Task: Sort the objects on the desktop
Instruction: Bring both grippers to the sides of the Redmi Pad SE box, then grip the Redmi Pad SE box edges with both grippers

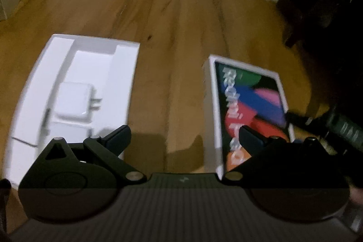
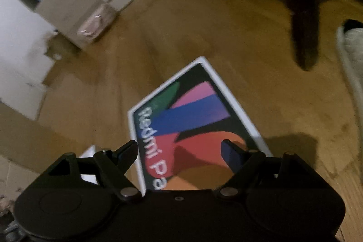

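Your left gripper [image 1: 185, 134]: fingers spread wide, empty, above wooden floor [image 1: 172, 26] between open white box tray [image 1: 34, 92] and Redmi Pad box lid [image 1: 247, 106]. White charger [image 1: 76, 103] lies inside tray. Your right gripper [image 2: 180, 149]: fingers apart, empty, above lid [image 2: 192, 119], lying flat. Views motion-blurred.

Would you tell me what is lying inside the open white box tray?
Inside the white box tray lies a white charger, prongs toward the lid. The left gripper hides the tray's near end.
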A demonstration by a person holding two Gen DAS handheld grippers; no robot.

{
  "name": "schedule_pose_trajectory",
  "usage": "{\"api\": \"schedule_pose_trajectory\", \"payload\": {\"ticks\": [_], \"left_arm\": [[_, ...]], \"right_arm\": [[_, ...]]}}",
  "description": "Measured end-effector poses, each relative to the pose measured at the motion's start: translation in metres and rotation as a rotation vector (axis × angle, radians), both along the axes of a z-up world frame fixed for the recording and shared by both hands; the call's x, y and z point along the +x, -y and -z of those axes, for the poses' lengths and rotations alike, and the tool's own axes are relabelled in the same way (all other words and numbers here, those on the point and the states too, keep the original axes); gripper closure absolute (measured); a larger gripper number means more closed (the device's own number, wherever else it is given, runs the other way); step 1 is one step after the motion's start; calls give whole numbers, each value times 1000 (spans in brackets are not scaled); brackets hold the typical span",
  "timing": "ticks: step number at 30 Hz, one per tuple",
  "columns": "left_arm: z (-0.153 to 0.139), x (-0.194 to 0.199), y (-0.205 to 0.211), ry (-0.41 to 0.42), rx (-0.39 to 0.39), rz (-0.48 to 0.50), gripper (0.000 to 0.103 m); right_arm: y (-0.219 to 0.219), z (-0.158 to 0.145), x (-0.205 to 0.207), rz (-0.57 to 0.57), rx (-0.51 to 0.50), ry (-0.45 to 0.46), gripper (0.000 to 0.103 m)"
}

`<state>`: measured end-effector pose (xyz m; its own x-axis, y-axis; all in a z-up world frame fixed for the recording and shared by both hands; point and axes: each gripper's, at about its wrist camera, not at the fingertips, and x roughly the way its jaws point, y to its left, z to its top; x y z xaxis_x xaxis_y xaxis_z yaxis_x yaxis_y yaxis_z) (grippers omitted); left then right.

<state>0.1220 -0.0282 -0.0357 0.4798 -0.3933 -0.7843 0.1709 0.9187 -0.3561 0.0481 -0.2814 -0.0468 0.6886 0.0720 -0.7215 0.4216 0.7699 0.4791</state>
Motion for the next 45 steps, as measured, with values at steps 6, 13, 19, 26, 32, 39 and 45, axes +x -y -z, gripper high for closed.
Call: {"api": "schedule_pose_trajectory", "payload": {"ticks": [6,13,19,26,32,39,45], "left_arm": [[13,2,29,-7,15,75,0],[39,7,50,-103,-10,97,0],[47,8,62,-126,-2,111,0],[53,4,60,-155,32,108,0],[55,6,43,-171,-37,123,3],[54,8,38,-132,19,117,6],[61,16,47,-169,27,112,2]], "right_arm": [[0,12,13,-55,-218,-126,18],[5,7,17,-30,-433,-228,18],[20,18,10,-27,-359,-245,19],[2,27,11,-93,-266,-218,21],[-4,26,12,-177,-154,-277,27],[-4,33,15,-128,-145,-243,27],[2,45,15,-102,-101,-154,20]]}}
